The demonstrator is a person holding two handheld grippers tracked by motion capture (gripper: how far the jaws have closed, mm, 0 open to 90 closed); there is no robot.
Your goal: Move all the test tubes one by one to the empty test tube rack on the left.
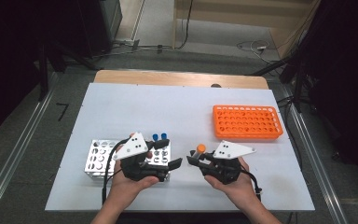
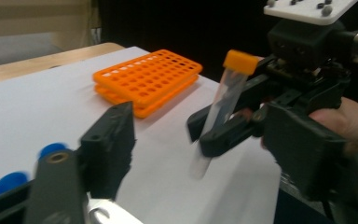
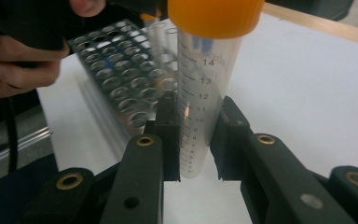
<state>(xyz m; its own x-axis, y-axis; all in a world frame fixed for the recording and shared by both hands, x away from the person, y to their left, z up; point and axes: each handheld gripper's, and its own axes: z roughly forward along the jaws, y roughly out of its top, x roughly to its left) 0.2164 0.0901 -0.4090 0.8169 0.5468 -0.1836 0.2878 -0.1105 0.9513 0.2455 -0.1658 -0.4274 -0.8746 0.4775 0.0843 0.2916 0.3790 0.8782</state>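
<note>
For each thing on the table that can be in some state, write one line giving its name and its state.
Orange-capped tube: capped, upright, clamped in the right gripper, off the table.
Left gripper: jaws apart, nothing between them.
Orange rack: flat on the table, no tubes seen in it.
Metal rack: on the table, holding blue-capped tubes at its right end.
</note>
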